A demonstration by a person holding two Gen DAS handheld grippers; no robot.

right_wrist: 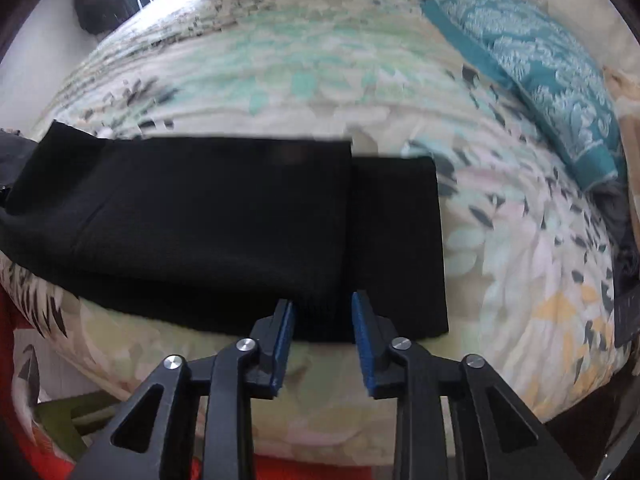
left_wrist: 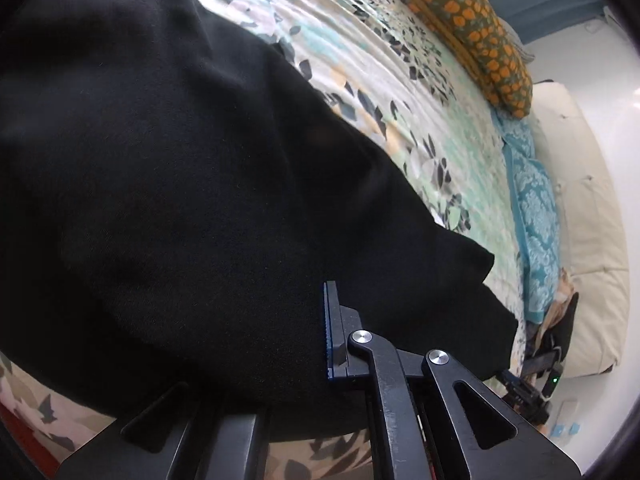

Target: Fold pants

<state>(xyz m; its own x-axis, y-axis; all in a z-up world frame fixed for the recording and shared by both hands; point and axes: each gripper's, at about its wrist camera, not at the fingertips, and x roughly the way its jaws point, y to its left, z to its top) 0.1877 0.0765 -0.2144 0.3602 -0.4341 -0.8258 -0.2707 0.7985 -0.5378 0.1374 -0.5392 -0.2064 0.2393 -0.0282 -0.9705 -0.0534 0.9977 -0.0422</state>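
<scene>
Pants (right_wrist: 224,216) are lain folded on the bed (right_wrist: 320,92).
A fold is clamped in the left tongs (left_wrist: 326,328); the right tongs (right_wrist: 324,340), part-open and empty at the near edge, are best closed squarely over both layers.

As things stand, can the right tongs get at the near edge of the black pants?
Probably yes: the right tongs stand open right at the near edge of the black pants, which lie folded on the floral bedspread, with nothing between.
</scene>
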